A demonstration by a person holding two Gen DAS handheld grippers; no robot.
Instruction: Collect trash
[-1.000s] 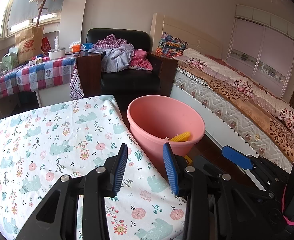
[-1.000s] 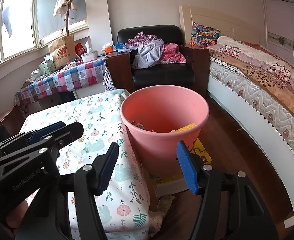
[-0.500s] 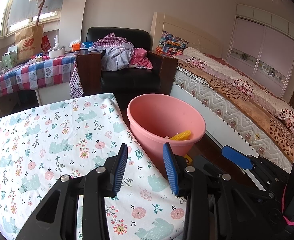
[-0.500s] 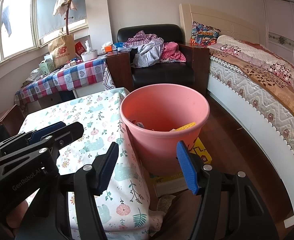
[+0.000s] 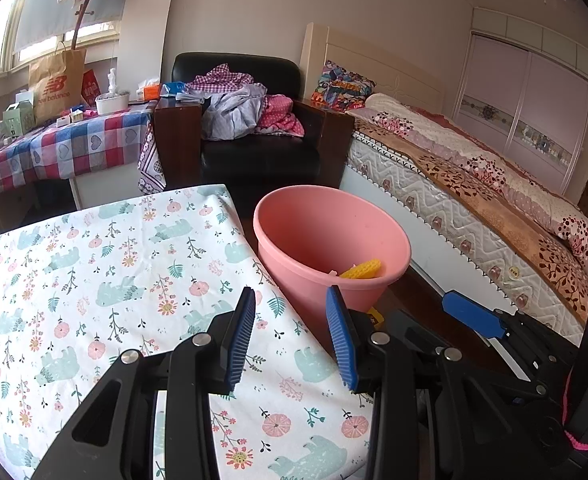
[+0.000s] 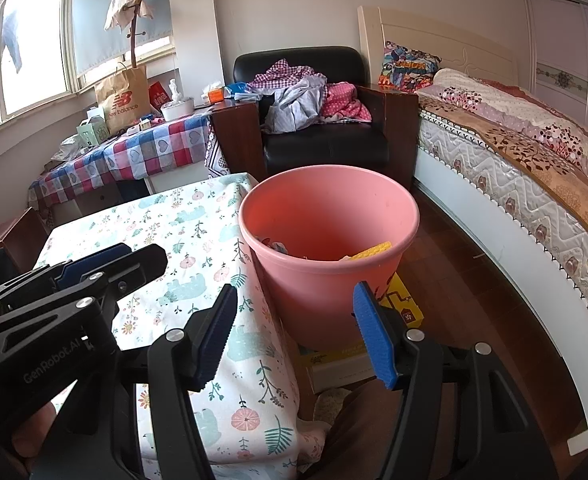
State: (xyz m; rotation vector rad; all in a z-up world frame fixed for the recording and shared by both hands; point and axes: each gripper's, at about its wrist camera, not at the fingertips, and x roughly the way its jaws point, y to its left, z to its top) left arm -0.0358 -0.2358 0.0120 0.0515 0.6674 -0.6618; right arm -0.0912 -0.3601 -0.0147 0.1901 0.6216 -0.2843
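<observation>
A pink plastic bin (image 5: 330,240) stands on the floor at the right edge of a table with a floral cloth (image 5: 94,280). It holds a yellow piece of trash (image 5: 362,270) and other scraps (image 6: 278,246). The bin also shows in the right wrist view (image 6: 326,240). My left gripper (image 5: 290,340) is open and empty, over the table's near right corner. My right gripper (image 6: 294,336) is open and empty, just in front of the bin. No trash shows on the cloth.
A yellow box (image 6: 402,304) lies under the bin. A bed (image 5: 474,184) runs along the right. A black armchair (image 5: 254,140) with clothes stands behind the bin. A checked side table (image 5: 54,148) with a paper bag (image 5: 54,84) is at the far left.
Both grippers have drawn back and lifted slightly, so the bin and table sit a little farther off. Both stay open and empty.
</observation>
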